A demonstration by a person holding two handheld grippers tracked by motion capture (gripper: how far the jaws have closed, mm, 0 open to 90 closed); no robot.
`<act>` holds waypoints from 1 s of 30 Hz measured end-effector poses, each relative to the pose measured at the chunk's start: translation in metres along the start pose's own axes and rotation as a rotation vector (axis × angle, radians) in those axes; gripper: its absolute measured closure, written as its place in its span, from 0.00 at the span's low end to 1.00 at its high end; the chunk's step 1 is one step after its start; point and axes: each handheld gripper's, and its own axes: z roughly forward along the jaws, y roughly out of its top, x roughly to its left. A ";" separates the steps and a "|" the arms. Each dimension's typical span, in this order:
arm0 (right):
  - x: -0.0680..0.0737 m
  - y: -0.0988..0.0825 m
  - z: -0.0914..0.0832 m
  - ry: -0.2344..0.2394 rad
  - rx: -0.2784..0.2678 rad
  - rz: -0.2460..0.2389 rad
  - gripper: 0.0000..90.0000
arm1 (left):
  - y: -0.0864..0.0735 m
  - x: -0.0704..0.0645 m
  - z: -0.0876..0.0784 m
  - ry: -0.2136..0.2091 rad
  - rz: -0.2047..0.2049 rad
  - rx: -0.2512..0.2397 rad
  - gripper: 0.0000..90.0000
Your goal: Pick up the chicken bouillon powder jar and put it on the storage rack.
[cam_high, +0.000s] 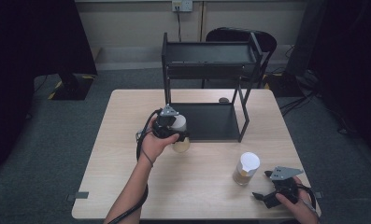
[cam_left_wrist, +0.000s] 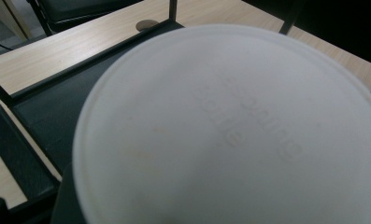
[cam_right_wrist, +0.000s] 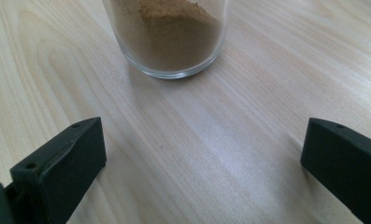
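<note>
A person's left hand holds my left gripper (cam_high: 177, 132) shut on a glass jar (cam_high: 182, 144) with a white lid, lifted just off the table at the front left corner of the black rack's lower shelf (cam_high: 211, 122). In the left gripper view that white lid (cam_left_wrist: 234, 130) is close and blurred, with the lower shelf (cam_left_wrist: 47, 112) behind it. A second jar (cam_high: 245, 169) with a white lid and brown powder stands on the table at the right. My right gripper (cam_high: 263, 187) rests open just right of it; the right gripper view shows this jar's base (cam_right_wrist: 169, 37) beyond the spread jaws (cam_right_wrist: 202, 154).
The two-tier black rack (cam_high: 211, 53) stands at the back middle of the wooden table (cam_high: 127, 186). A small dark round object (cam_high: 224, 99) lies on the table behind the rack. A black chair (cam_high: 267, 39) stands beyond the table's far edge.
</note>
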 end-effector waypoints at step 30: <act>0.000 0.000 0.000 0.000 0.000 0.000 0.00 | 0.071 0.004 -0.004 0.004 -0.007 -0.006 0.40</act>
